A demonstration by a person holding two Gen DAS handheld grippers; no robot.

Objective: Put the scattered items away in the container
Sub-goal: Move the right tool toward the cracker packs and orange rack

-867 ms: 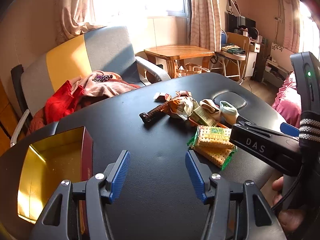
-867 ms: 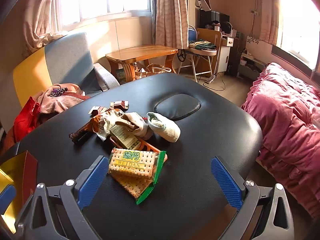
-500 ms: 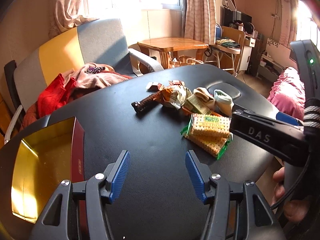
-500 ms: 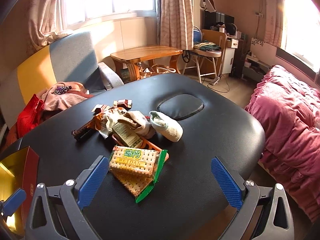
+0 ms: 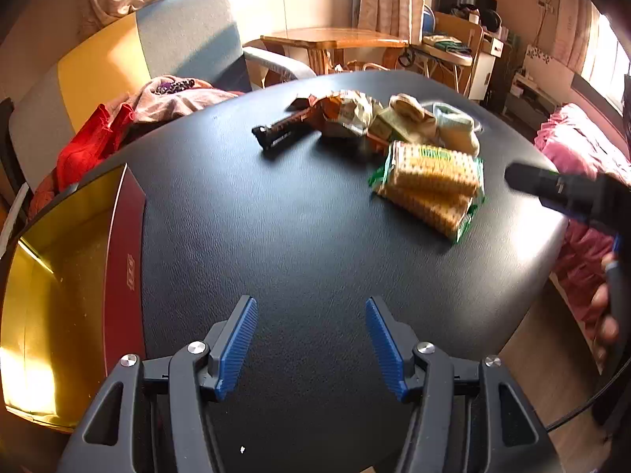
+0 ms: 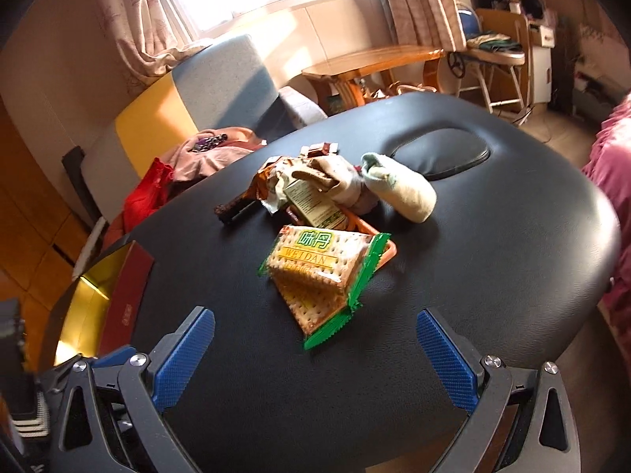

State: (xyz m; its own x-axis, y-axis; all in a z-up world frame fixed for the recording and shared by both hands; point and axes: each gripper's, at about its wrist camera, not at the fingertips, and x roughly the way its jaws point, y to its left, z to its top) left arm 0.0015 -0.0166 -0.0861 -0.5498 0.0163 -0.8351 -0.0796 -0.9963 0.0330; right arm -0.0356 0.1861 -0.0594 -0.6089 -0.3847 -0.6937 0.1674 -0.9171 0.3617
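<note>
Scattered items lie in a heap on the black padded table (image 5: 299, 236): a cracker pack (image 5: 430, 185) (image 6: 319, 264) with green edges nearest, behind it a small printed box (image 6: 311, 201), a crumpled wrapper (image 5: 347, 112), a dark snack bar (image 5: 280, 134) (image 6: 236, 209) and two socks (image 6: 398, 189). The red box with a gold inside (image 5: 59, 287) (image 6: 102, 295) stands open at the table's left edge. My left gripper (image 5: 309, 339) is open over bare table beside the box, nothing between its fingers. My right gripper (image 6: 315, 354) is wide open, just short of the cracker pack.
A grey and yellow armchair (image 5: 130, 55) with red and pink clothes (image 5: 118, 118) stands behind the table. A wooden side table (image 6: 374, 63) and a chair (image 6: 493, 51) are further back. Pink bedding (image 5: 583, 181) lies off the table's right edge. An oval cushion (image 6: 441, 153) is set into the table's far end.
The left gripper has pulled back and tilted down, so the gold box shows fuller at left. The right gripper has tilted and moved closer to the cracker pack. Both stayed open.
</note>
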